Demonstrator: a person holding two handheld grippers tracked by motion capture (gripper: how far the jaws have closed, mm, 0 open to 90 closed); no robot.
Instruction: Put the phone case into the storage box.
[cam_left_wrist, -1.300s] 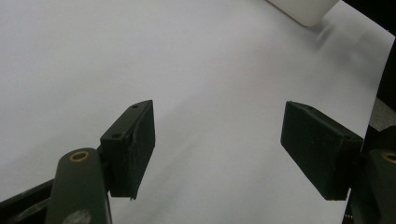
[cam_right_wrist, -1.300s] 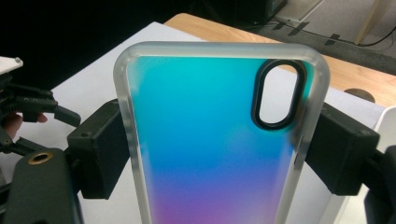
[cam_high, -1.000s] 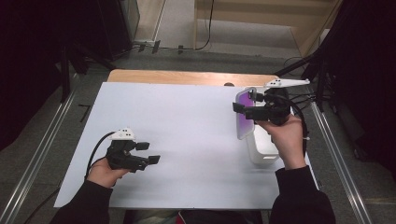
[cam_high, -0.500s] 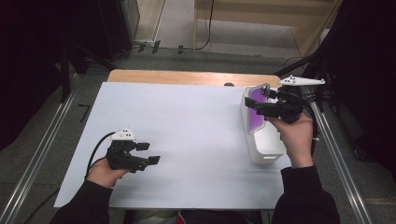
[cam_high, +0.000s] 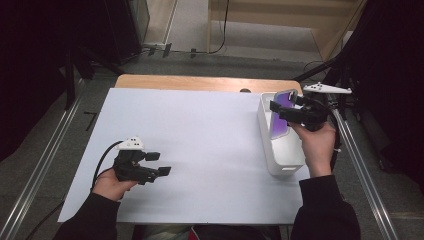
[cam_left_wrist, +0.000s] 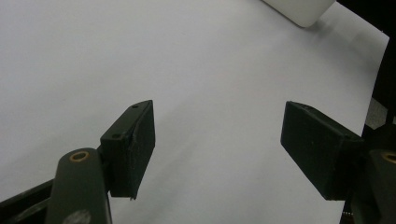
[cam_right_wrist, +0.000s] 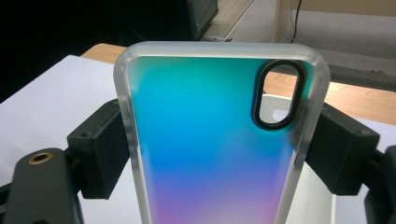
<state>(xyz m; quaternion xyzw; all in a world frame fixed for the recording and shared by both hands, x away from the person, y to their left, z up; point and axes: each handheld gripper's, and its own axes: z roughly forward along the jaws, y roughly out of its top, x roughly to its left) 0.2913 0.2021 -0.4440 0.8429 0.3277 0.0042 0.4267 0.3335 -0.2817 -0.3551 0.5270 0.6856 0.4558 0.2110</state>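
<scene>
1. Right gripper (cam_high: 286, 112) is clamped on a phone case (cam_right_wrist: 210, 140), 1 pad on each long edge. Case stands upright between the jaws, camera cutout (cam_right_wrist: 279, 93) at the top.
2. In the high view the phone case (cam_high: 281, 115) hangs over the far end of the white box (cam_high: 282, 155) at the right side of the table. Lower edge looks down inside the box, but I can't tell if it touches the bottom.
3. Step looks like seating the case in the box. Best way, I'd say: keep it upright and square to the box walls, lower straight down, no twisting.
4. The pads grip only the thin frosted rim (cam_right_wrist: 126, 121), so the squeeze should stay even. Too hard may bow the case, too light may let it slide.
5. Let go only once the bottom edge rests on something. Open slowly so the case doesn't tip against the wall.
6. Left gripper (cam_high: 162, 163) sits low over the white sheet (cam_high: 200, 150) at the near left, well apart from the box, jaws spread with nothing between them. The pads (cam_left_wrist: 135, 144) show only bare sheet past them. It could steady the box if it shifts.
</scene>
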